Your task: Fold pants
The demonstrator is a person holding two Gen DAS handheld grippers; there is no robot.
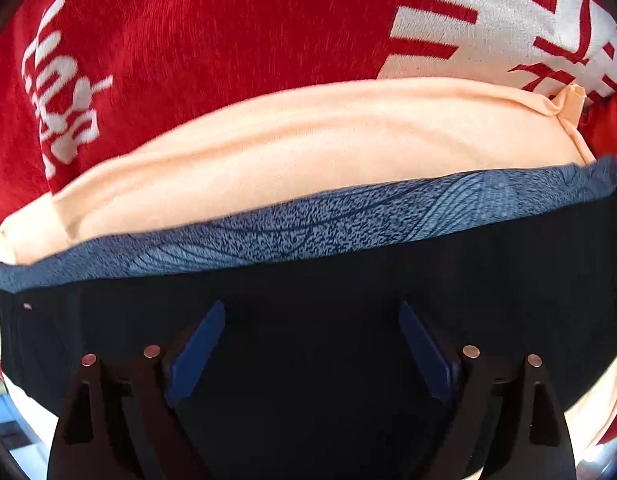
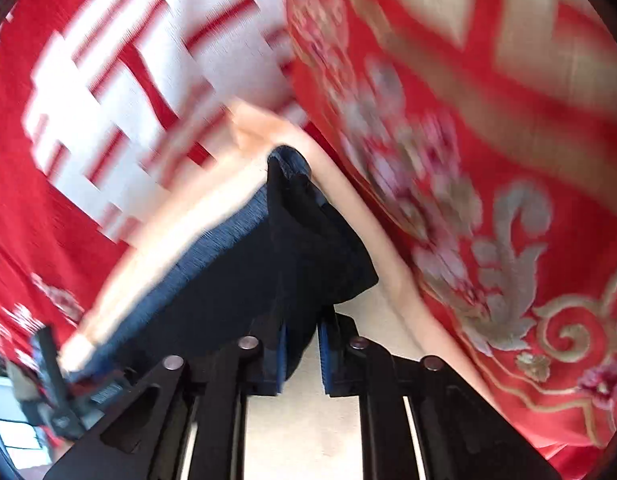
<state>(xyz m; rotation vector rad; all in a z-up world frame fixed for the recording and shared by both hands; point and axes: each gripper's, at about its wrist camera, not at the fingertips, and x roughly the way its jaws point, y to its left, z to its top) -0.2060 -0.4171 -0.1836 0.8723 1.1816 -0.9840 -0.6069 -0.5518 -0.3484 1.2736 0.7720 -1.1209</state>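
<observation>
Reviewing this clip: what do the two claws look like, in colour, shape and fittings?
Both match. The left claw has black angular finger frames with triangular cut-outs, blue flat pads and round silver pins at the joints. The right claw shows the same black frames, ribbed blue pads and silver pins. No sleeves or cables are visible.

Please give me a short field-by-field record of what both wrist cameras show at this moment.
surface: red blanket with white characters
garment: dark pants, blue-grey patterned waistband
under garment: peach cloth
left gripper: open, above the pants, nothing between the pads
right gripper: jaws narrow, a dark fold of the pants between them; grip unclear
image quality: right view motion-blurred
</observation>
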